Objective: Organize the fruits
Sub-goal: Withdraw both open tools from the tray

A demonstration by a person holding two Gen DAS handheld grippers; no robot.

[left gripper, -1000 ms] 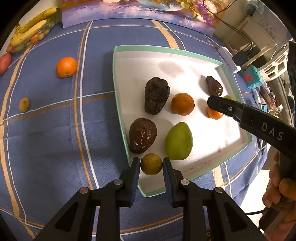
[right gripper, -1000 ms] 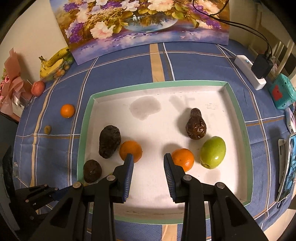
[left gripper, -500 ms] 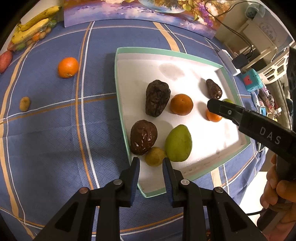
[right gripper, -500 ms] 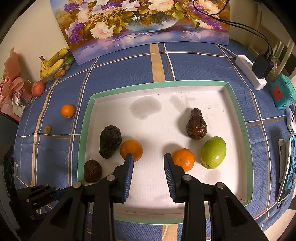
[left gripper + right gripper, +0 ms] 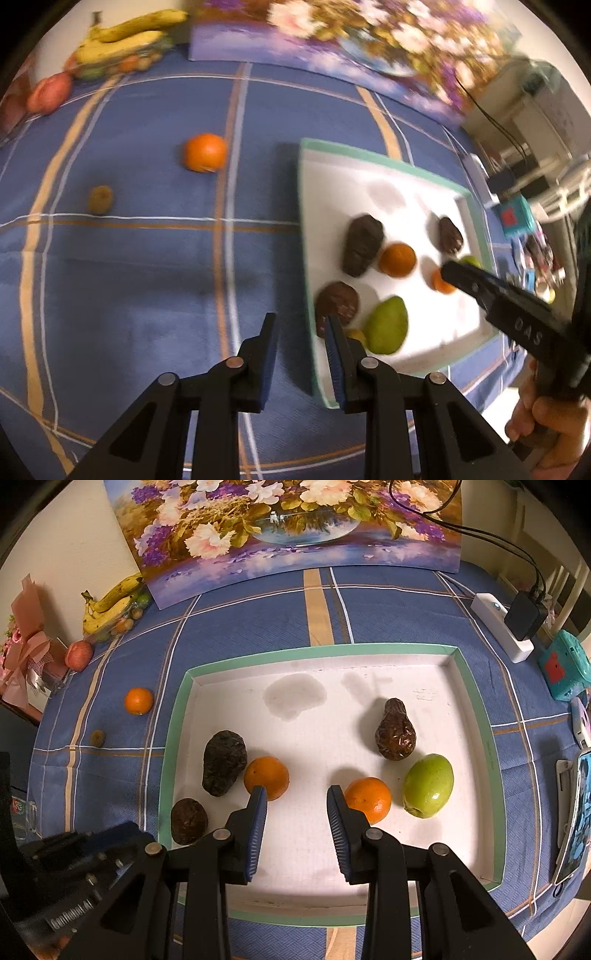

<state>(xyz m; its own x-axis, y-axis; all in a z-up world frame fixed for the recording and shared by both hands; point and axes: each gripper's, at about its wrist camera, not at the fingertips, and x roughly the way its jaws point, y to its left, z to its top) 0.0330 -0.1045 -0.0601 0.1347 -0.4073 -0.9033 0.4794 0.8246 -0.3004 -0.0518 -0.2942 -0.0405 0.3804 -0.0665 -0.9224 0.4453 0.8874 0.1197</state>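
A white tray with a green rim [image 5: 173,738] [image 5: 306,206] holds dark avocados [image 5: 223,762], oranges [image 5: 266,777], a green pear [image 5: 388,325] and a green apple [image 5: 428,784]. A small yellow-brown fruit [image 5: 356,335] lies in the tray's near corner, partly hidden by my left finger. My left gripper [image 5: 300,323] is open and empty, over the tray's left rim. My right gripper [image 5: 295,794] is open and empty above the tray's front middle. An orange [image 5: 205,152] [image 5: 138,700] and a small brown fruit [image 5: 99,198] [image 5: 98,737] lie on the blue cloth left of the tray.
Bananas [image 5: 110,605] and a red fruit [image 5: 78,654] lie at the back left. A flower painting [image 5: 295,528] leans on the wall. A power strip [image 5: 502,631], a teal box [image 5: 563,664] and a phone [image 5: 576,819] are at the right.
My left gripper let the small yellow-brown fruit go in the tray's near corner, then swung left so that the cloth and its loose fruits fill its view. My right gripper has barely moved.
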